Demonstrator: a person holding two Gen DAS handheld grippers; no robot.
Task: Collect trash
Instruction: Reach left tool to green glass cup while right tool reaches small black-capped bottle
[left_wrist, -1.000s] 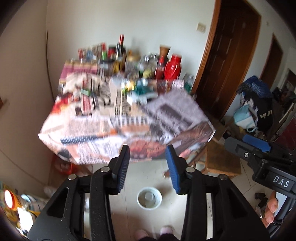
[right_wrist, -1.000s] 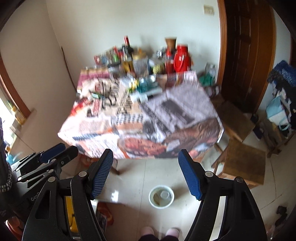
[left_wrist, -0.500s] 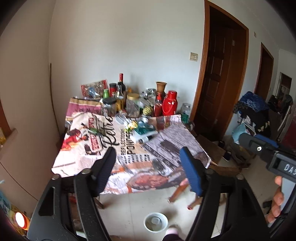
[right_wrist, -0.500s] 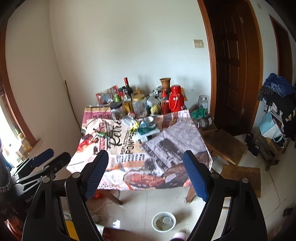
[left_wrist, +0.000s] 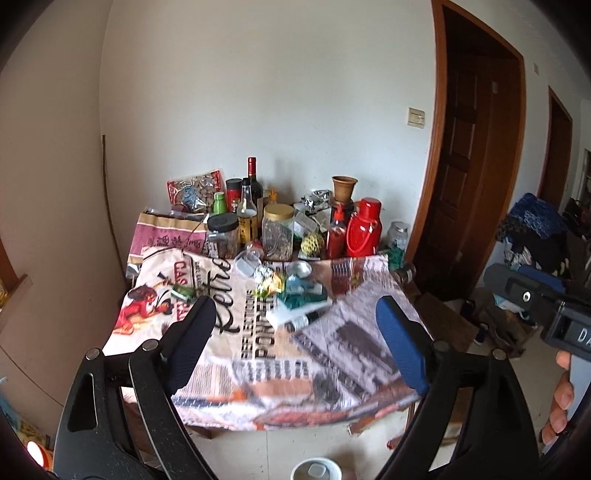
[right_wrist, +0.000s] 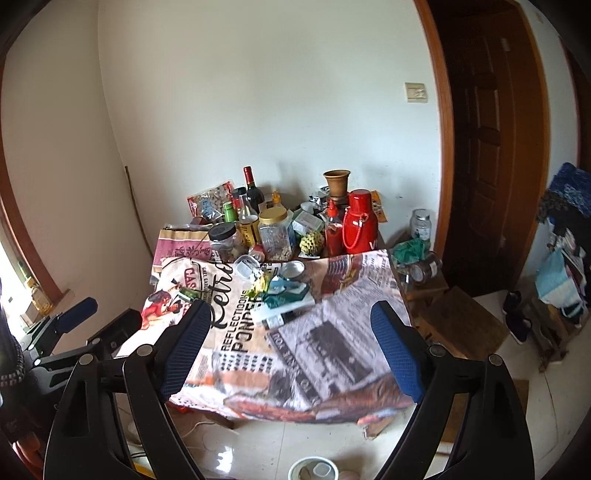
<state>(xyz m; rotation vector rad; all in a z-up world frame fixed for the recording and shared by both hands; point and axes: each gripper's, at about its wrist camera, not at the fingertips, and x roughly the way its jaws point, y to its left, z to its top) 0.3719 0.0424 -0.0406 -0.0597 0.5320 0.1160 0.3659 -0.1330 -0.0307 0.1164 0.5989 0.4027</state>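
While both tongs, left and right, gape empty, blur smears wrappers on the table.

The table occupies the centre of the frame, covered by a printed newspaper-style cloth that overhangs its near edge. Along the far edge, against the wall, stand a red thermos, a red sauce bottle, a gold-lidded clear jar, a black-lidded jar and a dark wine bottle. At mid-table lie crumpled wrappers, a green packet and a white box. On the tiled floor, at lower centre, sits a white bowl.
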